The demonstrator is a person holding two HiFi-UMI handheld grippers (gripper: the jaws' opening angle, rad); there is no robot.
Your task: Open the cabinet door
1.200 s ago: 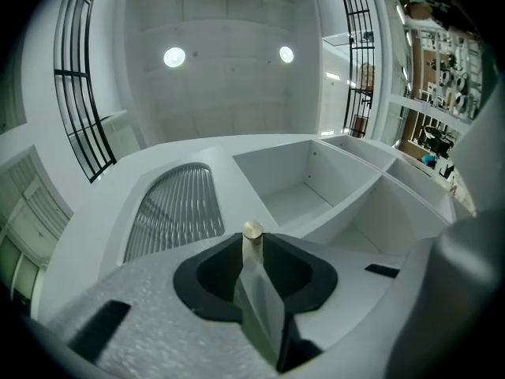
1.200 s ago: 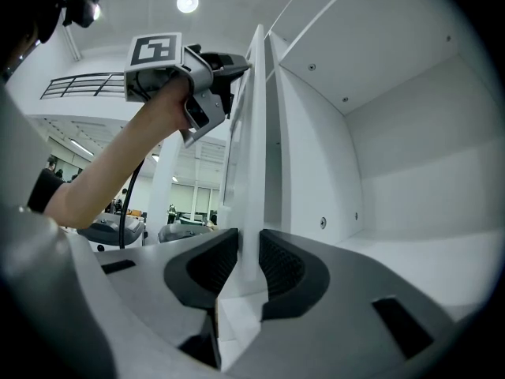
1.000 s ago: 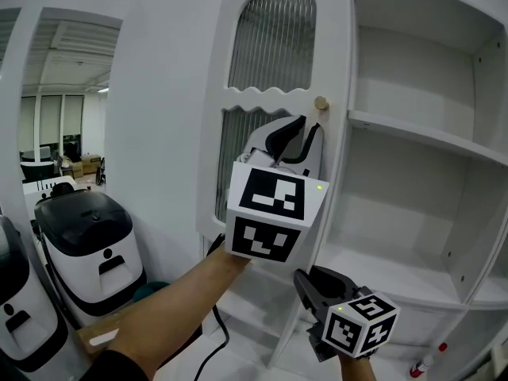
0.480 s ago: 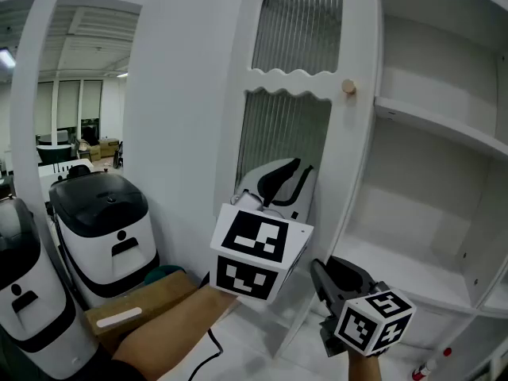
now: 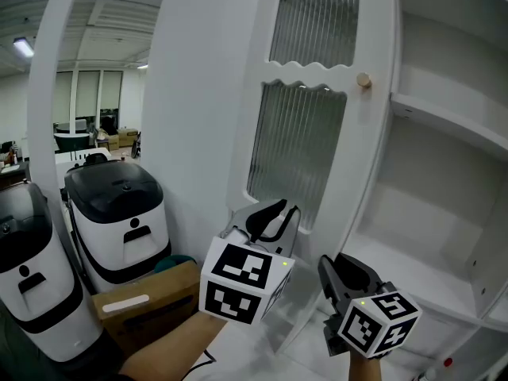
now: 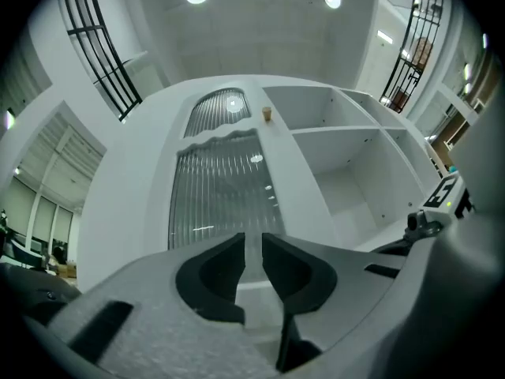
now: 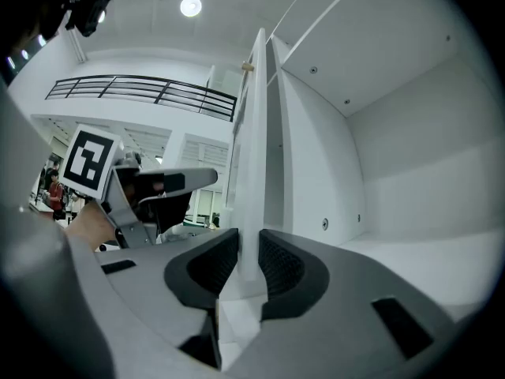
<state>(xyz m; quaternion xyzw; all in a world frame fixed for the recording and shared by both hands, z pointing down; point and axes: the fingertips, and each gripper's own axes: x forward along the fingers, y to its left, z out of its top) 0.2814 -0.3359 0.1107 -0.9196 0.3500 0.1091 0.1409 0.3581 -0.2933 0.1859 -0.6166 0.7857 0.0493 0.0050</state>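
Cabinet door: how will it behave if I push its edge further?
The cabinet door probably swings as one stiff panel, since it stands wide open. Its ribbed glass panes look fragile, so press on the white frame. The thin painted edge held in the right gripper looks smooth and might slip.

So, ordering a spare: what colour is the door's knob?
Pale wooden tan; the knob shows best in the head view.

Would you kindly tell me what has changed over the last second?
The left gripper sank from just below the knob to the lower part of the cabinet door, with nothing between its jaws. The right gripper stayed low at the door's edge, and the door stayed open.
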